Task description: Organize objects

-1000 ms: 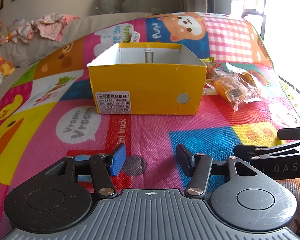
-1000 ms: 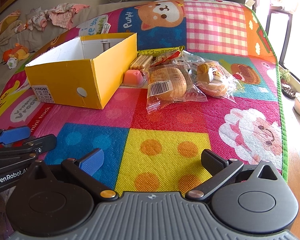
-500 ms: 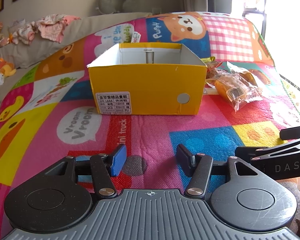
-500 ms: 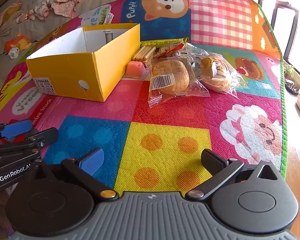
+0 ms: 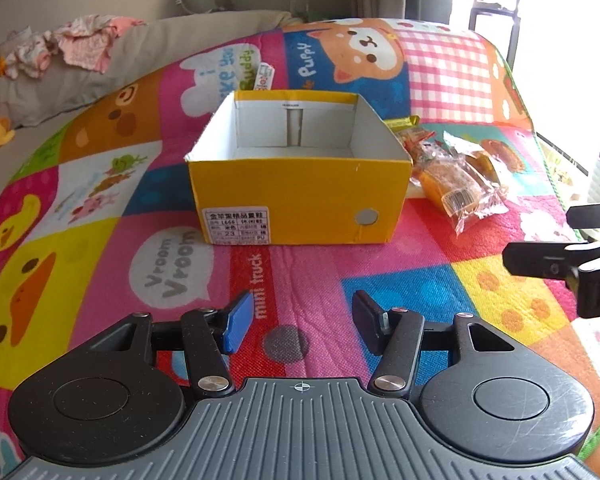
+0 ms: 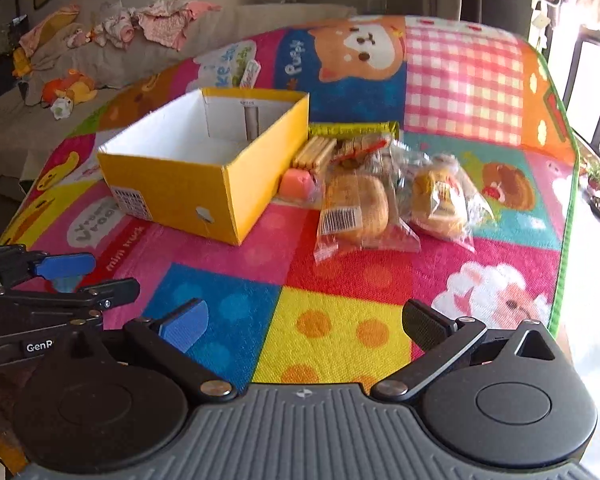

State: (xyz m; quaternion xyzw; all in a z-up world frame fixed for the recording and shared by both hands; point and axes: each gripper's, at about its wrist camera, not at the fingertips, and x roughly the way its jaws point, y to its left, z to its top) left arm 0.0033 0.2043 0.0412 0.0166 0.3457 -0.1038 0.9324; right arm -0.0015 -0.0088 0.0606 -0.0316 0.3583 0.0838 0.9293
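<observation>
Nothing is packed yet: the yellow box (image 6: pixel 204 168) sits empty, snack packets (image 6: pixel 356 212) beside it; both the left gripper (image 5: pixel 302 322) and the right gripper (image 6: pixel 304 322) have wide, empty jaws.

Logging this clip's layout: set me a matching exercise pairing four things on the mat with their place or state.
Things:
1. yellow box
2. barcoded bread packet
3. pink block
4. right gripper

Places or states:
A. jaws wide apart, nothing between
B. against the box's right wall
C. open-topped, nothing visible inside
D. on the mat, right of the pink block

Pairs: 1-C, 2-D, 3-B, 4-A
</observation>
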